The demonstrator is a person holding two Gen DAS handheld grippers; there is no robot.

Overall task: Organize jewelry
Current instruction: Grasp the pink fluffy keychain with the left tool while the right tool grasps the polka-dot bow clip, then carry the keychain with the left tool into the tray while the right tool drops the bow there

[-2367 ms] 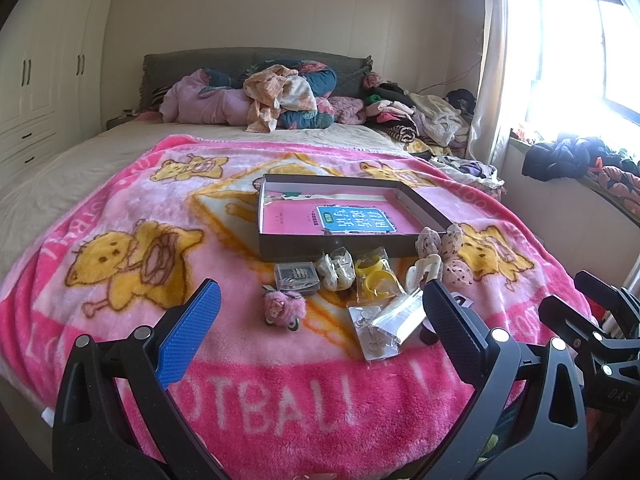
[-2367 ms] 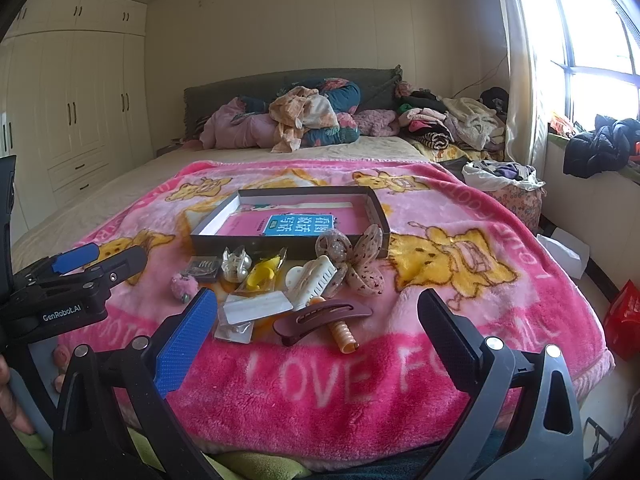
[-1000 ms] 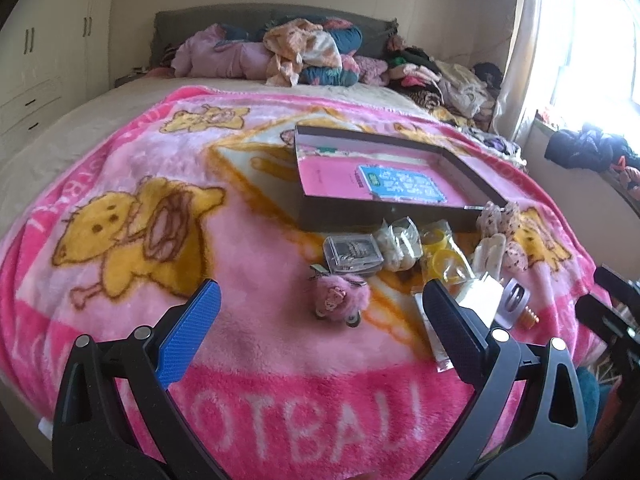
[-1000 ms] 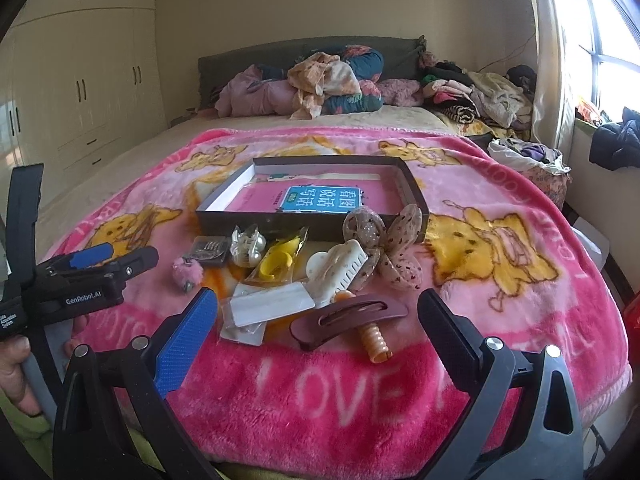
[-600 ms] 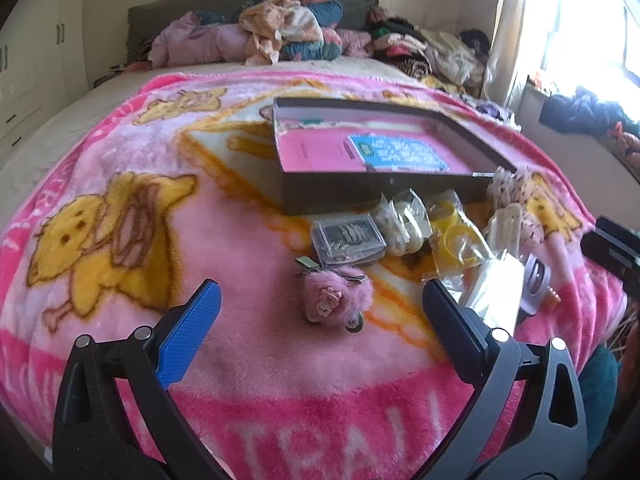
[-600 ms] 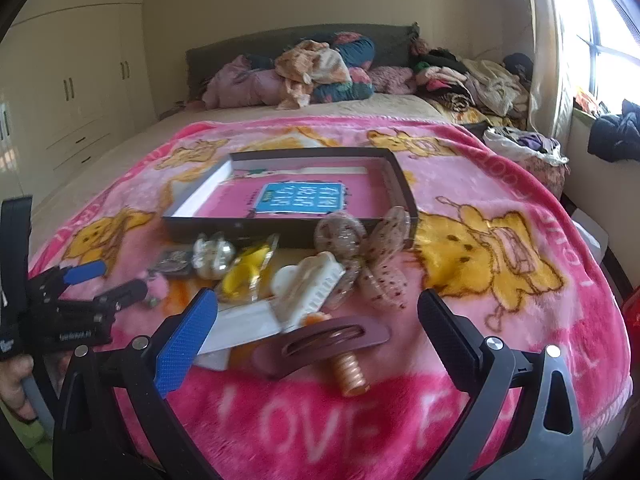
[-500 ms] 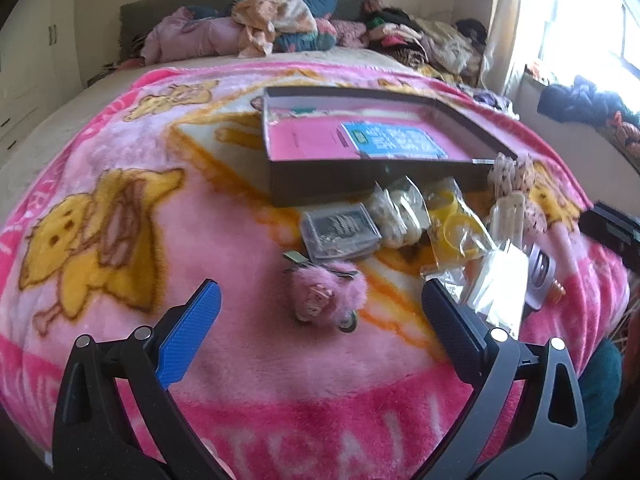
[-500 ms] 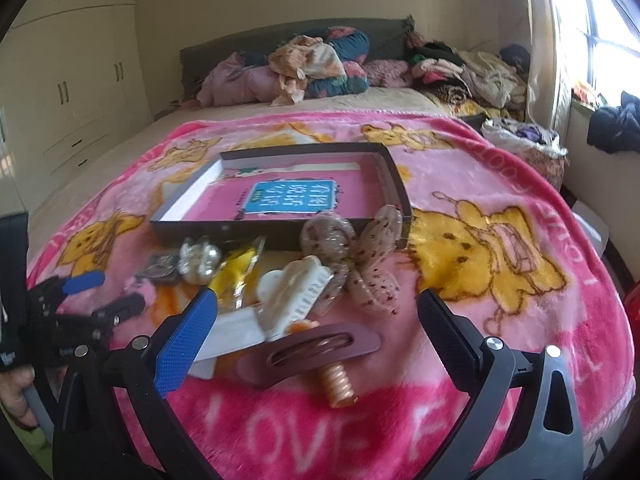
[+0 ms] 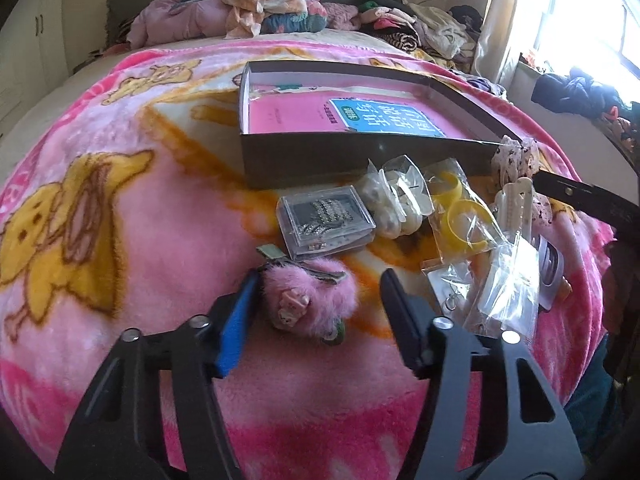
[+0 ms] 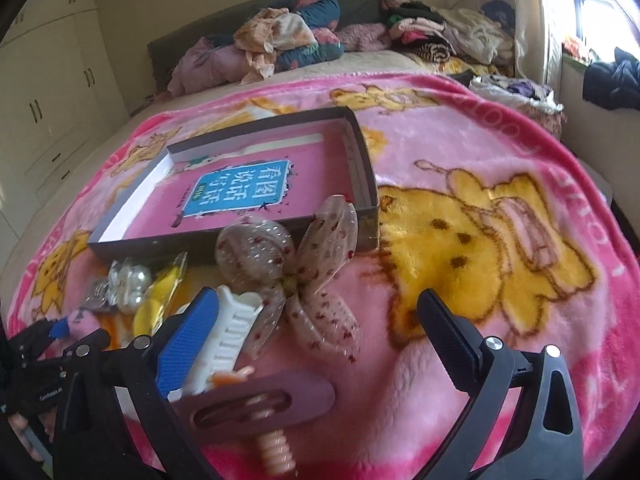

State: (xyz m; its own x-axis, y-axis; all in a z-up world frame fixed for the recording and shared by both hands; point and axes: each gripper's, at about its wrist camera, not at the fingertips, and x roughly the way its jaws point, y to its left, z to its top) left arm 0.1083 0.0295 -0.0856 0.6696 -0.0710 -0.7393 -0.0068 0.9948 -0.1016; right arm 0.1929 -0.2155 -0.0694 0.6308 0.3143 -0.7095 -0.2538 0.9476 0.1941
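Observation:
A dark shallow box (image 9: 304, 156) with a pink book inside lies on the pink blanket; it also shows in the right wrist view (image 10: 360, 152). My left gripper (image 9: 316, 276) is open around a pink fluffy hair clip (image 9: 308, 300), its fingers on either side of it, partly closed in. Behind it lie a clear case of earrings (image 9: 326, 220), a bag of pearl pieces (image 9: 396, 200) and a bag with yellow rings (image 9: 460, 216). My right gripper (image 10: 316, 308) is open over a spotted mesh bow (image 10: 296, 264), beside a white claw clip (image 10: 228, 340) and a maroon clip (image 10: 260, 404).
The pink cartoon blanket (image 9: 100, 208) covers the bed. Piled clothes (image 9: 260, 12) lie at the headboard. White wardrobes (image 10: 44, 92) stand at left, a window sill with dark clothes (image 10: 612, 76) at right. Small clear bags (image 9: 500, 292) lie near the blanket's right edge.
Both grippers have moved down and forward close to the items. The left gripper's fingers have narrowed around the pink fluffy clip. The right gripper has come in over the mesh bow and white clip.

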